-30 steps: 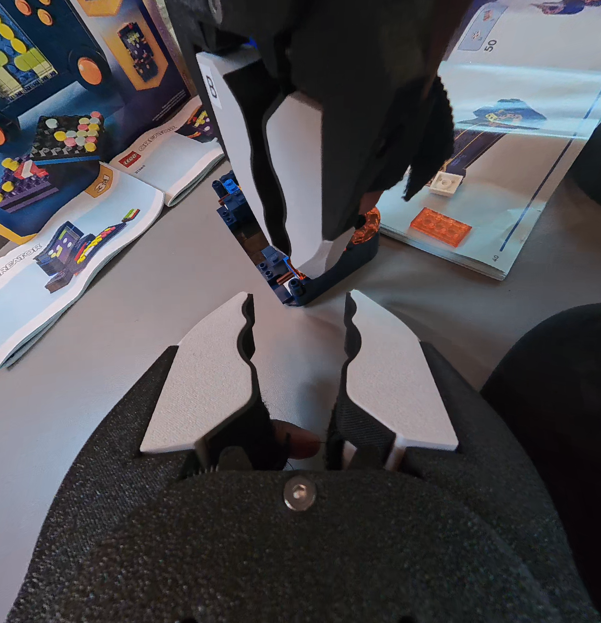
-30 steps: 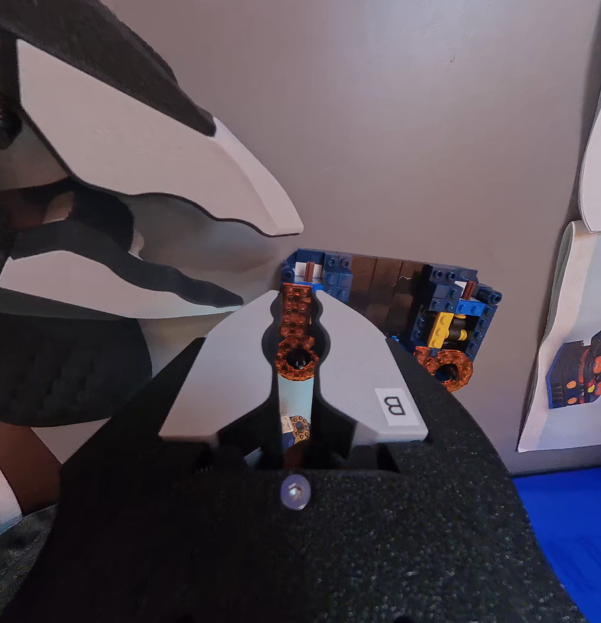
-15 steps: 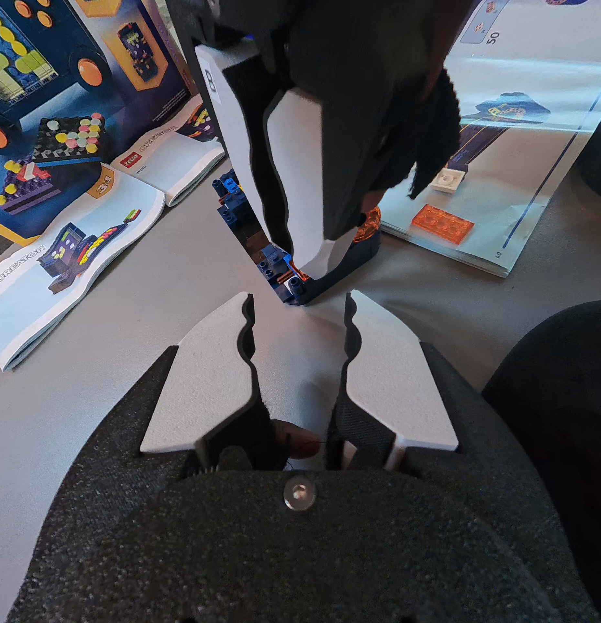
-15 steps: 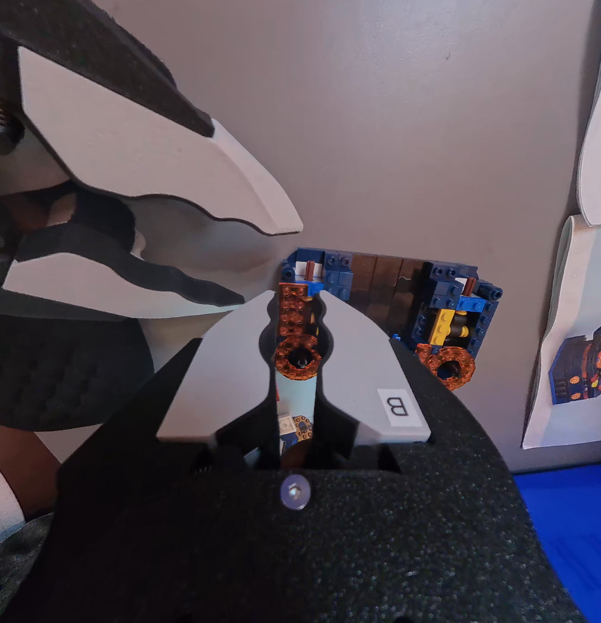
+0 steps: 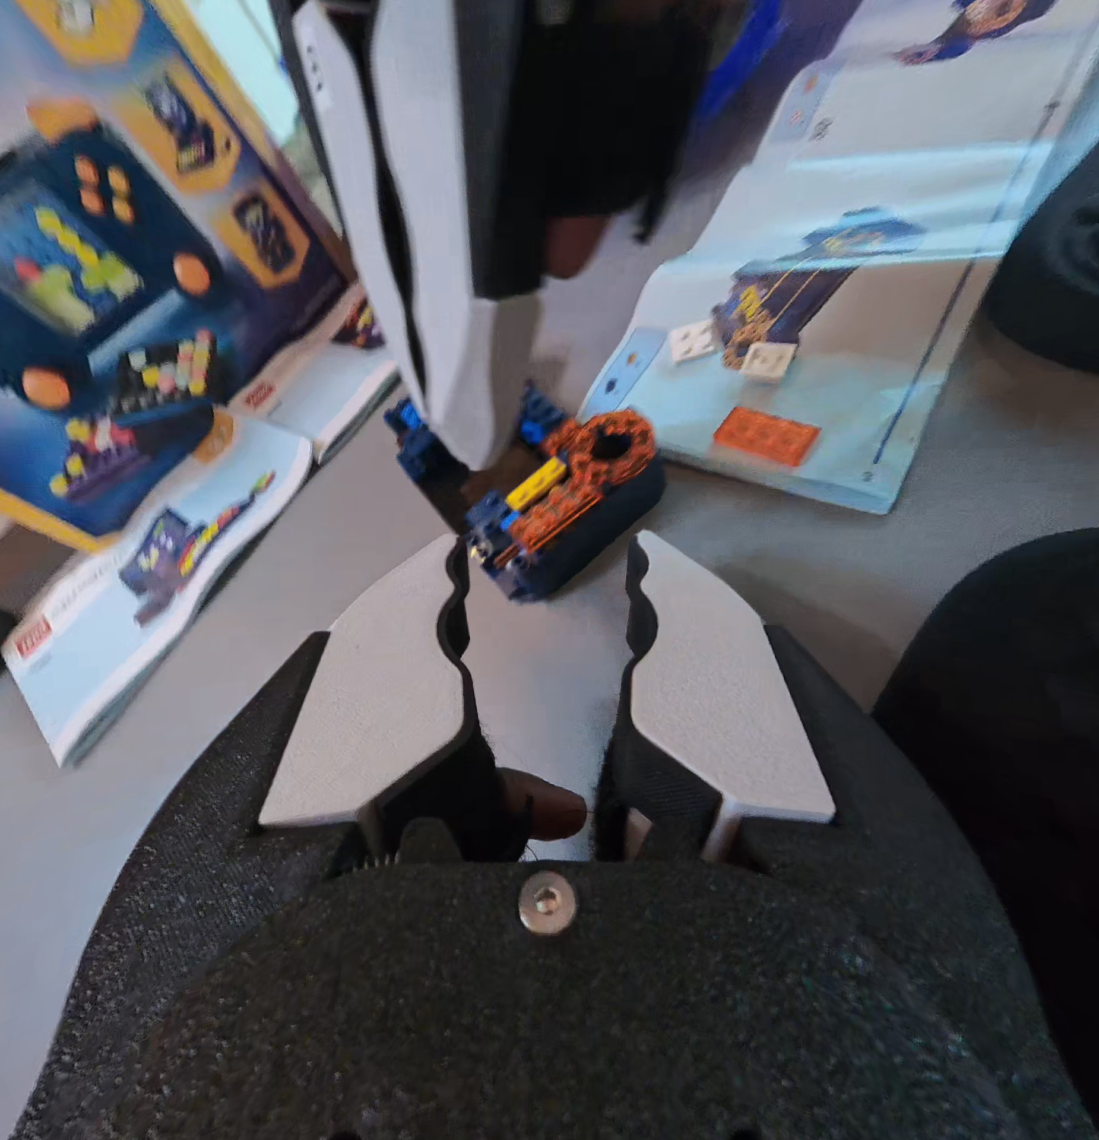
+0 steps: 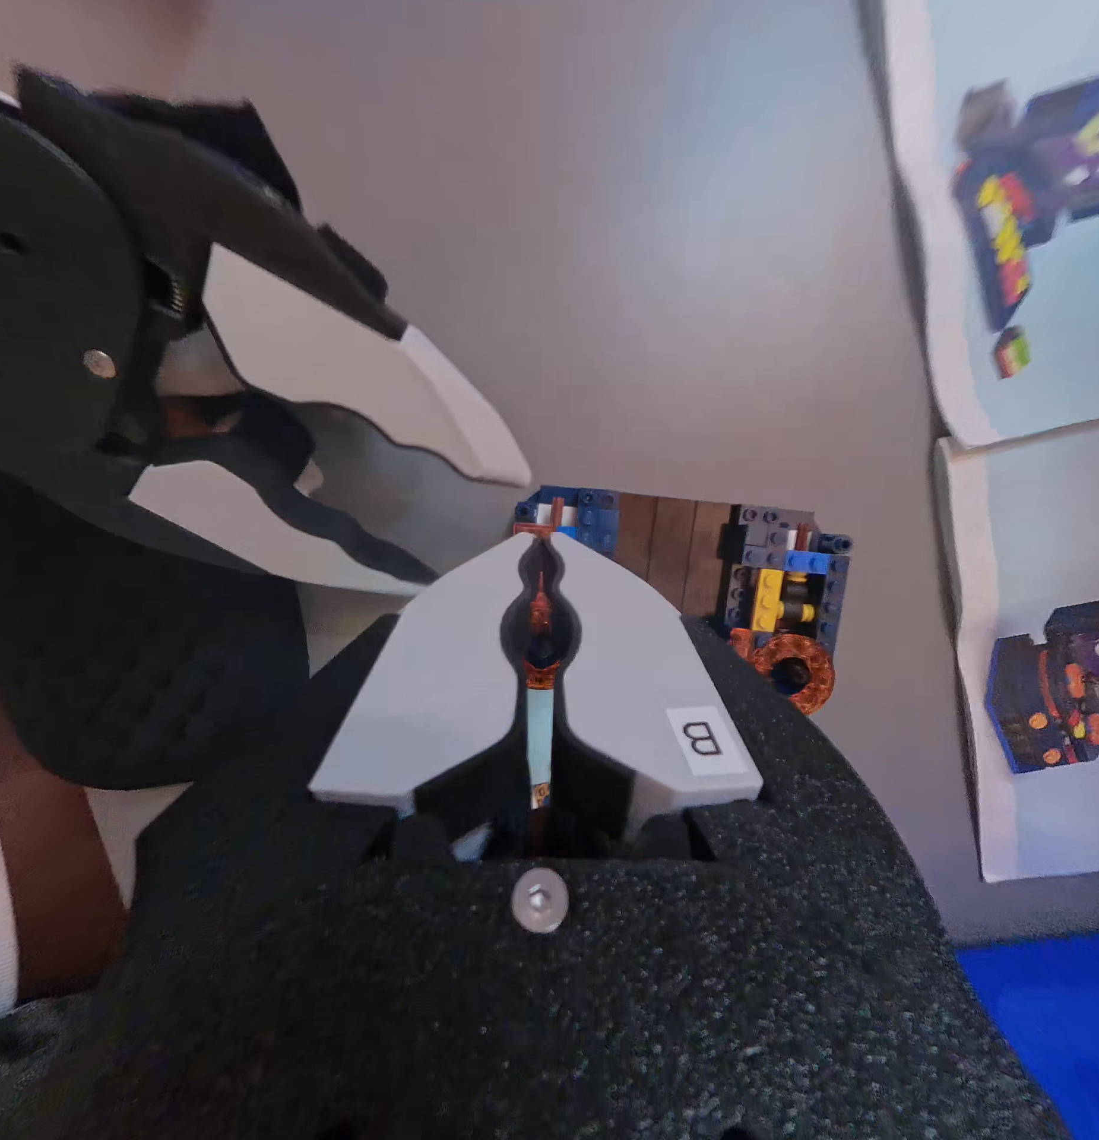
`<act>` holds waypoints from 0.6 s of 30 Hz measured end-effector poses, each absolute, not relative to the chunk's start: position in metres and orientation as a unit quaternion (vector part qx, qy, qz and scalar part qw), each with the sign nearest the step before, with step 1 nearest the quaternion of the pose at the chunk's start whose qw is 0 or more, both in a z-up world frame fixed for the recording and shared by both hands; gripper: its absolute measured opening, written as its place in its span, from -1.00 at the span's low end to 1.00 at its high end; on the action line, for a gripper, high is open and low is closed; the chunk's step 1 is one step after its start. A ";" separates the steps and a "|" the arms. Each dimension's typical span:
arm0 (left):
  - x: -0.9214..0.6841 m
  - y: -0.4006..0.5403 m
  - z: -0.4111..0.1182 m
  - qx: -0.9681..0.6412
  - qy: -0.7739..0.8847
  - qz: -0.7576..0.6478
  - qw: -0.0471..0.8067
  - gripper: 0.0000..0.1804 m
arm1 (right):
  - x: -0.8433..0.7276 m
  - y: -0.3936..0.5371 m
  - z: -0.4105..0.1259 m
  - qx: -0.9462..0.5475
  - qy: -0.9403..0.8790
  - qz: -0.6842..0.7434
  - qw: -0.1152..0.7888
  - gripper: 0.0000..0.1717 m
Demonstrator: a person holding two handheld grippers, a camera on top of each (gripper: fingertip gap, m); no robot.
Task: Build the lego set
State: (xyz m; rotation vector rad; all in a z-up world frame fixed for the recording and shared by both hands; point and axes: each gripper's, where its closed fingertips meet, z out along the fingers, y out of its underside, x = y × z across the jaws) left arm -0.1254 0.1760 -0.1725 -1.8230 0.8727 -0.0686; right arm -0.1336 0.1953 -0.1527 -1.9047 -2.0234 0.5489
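White fingers of the left hand-held gripper (image 5: 545, 555) stand wide apart with nothing between the pads, only grey counter (image 5: 300, 592) showing in the gap. Just ahead of its tips lies the brick model (image 5: 534, 493), dark blue with brown tiles, a yellow brick and an orange ring piece; its near end comes almost level with the left fingertip, slightly toward that side, and I cannot tell if they touch because the view is blurred. The long axis of the model runs obliquely away from this gripper, from near-left to far-right.

The right hand-held gripper (image 6: 539, 538) comes down from above on the far part of the model. Its fingers are nearly together, and a thin orange piece (image 6: 540, 607) shows edge-on between them, apparently clamped. The tips reach the left end of the model, at a small brown bracket (image 6: 537, 524).

Farther out, an open instruction booklet (image 5: 843, 370) lies to the right with a loose orange plate (image 5: 766, 435) and two white plates (image 5: 729, 351) on it. More booklets (image 5: 152, 555) and the set's box (image 5: 102, 277) lie to the left.
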 end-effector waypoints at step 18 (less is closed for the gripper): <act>-0.112 0.173 -0.188 -0.755 0.426 -0.014 0.499 -0.54 | -0.122 0.185 -0.174 -0.582 -0.717 0.262 0.279 -1.00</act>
